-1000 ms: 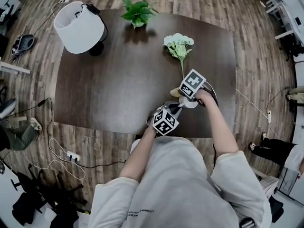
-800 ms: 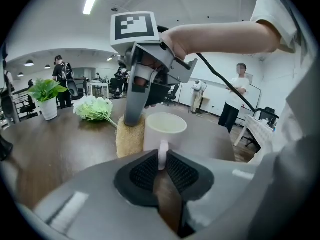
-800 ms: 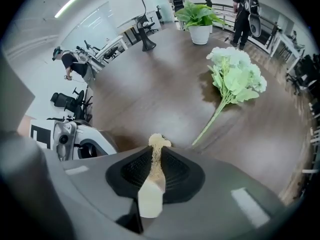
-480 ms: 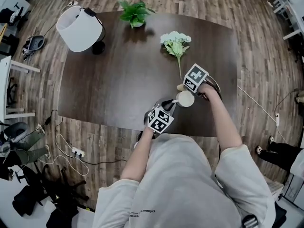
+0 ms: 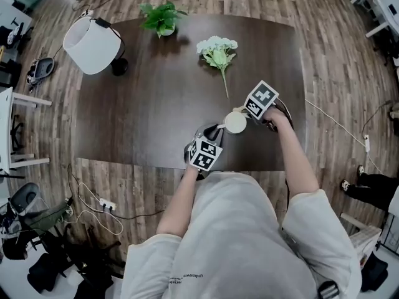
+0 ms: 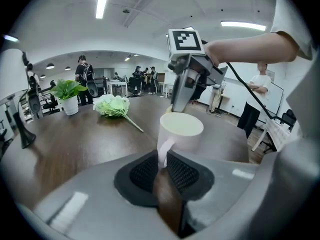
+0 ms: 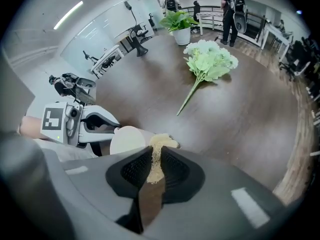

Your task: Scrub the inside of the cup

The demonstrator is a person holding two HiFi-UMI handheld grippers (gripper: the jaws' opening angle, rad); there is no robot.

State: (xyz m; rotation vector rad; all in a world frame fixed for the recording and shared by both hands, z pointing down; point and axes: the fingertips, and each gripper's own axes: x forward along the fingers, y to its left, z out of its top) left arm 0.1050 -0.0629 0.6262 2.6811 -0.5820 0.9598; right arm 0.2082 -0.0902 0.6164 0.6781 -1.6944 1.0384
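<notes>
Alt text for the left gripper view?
The left gripper is shut on the handle of a white cup over a dark table. The right gripper hangs just behind its rim; flowers and a potted plant sit farther back.

Pale short-sleeved T-shirt [image 5: 243,242] with a small line of dark print; grey-shelled left gripper [image 5: 216,132] and right gripper [image 5: 242,114], each topped by a black-and-white marker cube [image 5: 204,154], black crosshatched pads [image 6: 184,173] lining the fingers, dark cable [image 6: 243,87] off the right.

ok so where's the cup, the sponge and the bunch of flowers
cup [image 6: 182,136], left gripper view, on its white side wall below the rim
sponge [image 7: 162,142], right gripper view, on its tan end nearest the cup
bunch of flowers [image 5: 216,45], head view, on the pale blossom head
</notes>
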